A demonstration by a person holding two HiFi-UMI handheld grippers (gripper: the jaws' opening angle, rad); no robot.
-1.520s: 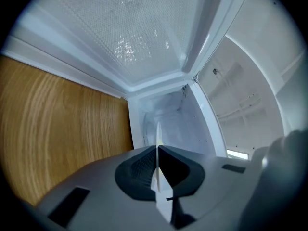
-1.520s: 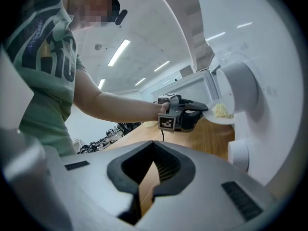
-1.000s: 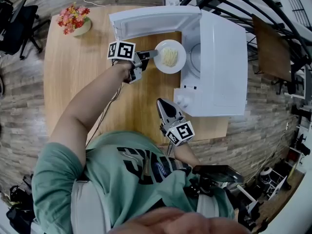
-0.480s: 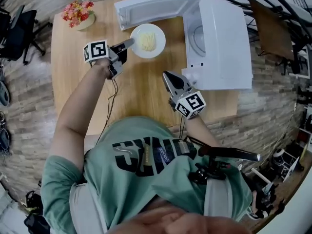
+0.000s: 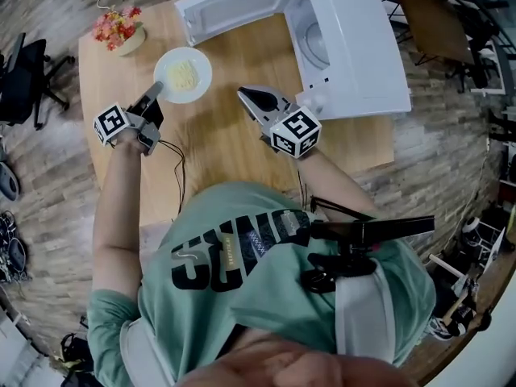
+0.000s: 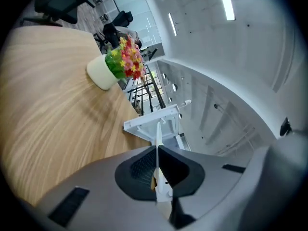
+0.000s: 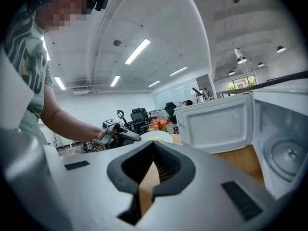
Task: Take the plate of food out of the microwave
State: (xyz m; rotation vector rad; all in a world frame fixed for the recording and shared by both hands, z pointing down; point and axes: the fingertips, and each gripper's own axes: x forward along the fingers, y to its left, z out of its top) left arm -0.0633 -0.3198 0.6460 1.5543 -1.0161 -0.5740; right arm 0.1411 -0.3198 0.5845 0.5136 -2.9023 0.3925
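- The left claw (image 5: 156, 92) is pinched shut on the near rim of a white plate (image 5: 183, 75). In the left gripper view the rim shows edge-on as a thin white line between the pads.
- The plate juts out ahead of that claw's tips and carries a small heap of pale food (image 5: 184, 74), probably noodles. It sits over the wooden worktop (image 5: 218, 147). No view shows whether it rests there or is held just above.
- To the right of the left claw, the right claw (image 5: 244, 94) points the same way. Its jaws are pressed together to a point with nothing between them, and it is not touching the plate.
- Beyond the left claw and a little to its left, a flower pot (image 5: 119, 32) with red and yellow blooms stands near the worktop's far corner.
- Farther off, ahead and to the right of both claws, is the white microwave (image 5: 359, 51). Its door (image 5: 234, 8) hangs open and the cavity looks empty apart from the turntable.
- Progress: the plate is already out and well clear of the oven, so the main step looks done. What likely remains is to settle it on the worktop and let go of the rim.
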